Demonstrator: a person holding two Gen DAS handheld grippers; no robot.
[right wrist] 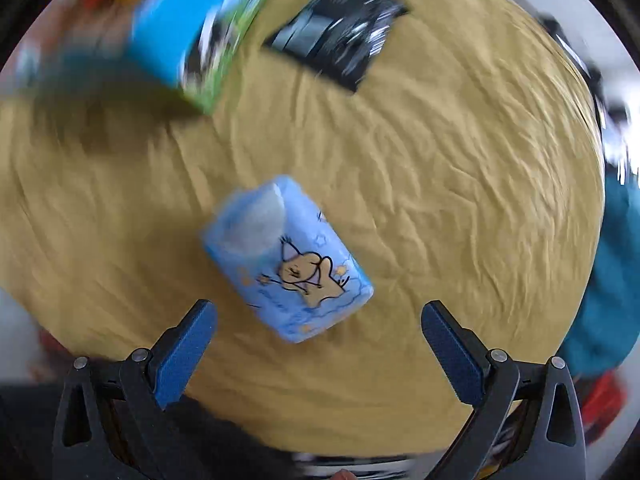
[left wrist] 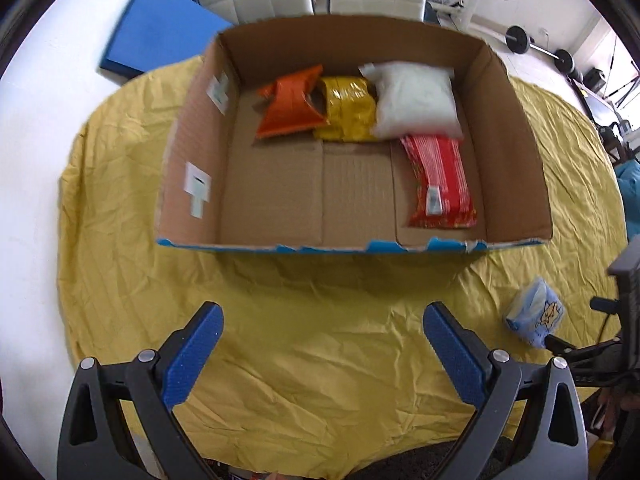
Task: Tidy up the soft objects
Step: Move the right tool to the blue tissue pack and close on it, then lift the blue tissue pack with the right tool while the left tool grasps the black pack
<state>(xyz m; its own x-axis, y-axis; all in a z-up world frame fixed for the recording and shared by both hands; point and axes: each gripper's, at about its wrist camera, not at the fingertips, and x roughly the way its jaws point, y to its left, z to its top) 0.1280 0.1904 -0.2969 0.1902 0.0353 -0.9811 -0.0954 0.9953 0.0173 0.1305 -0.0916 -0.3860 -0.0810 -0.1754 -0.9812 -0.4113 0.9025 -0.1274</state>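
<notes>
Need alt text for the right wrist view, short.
A light blue soft pack printed with a cartoon star lies on a wrinkled yellow cloth, just ahead of the open right gripper. The frame is motion-blurred; a blue and green box and a dark flat item sit farther back.

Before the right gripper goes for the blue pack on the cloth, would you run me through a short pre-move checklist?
1. Right gripper open wide enough for the pack: ok.
2. Blue pack lying free on the yellow cloth, nothing on top of it: ok.
3. Pack centred between the fingers: not ok, it sits ahead and slightly left.
4. Left gripper open and empty: ok.
5. Free floor in the cardboard box: ok, the front left is bare.
6. Right view sharp: not ok, it is blurred.
</notes>
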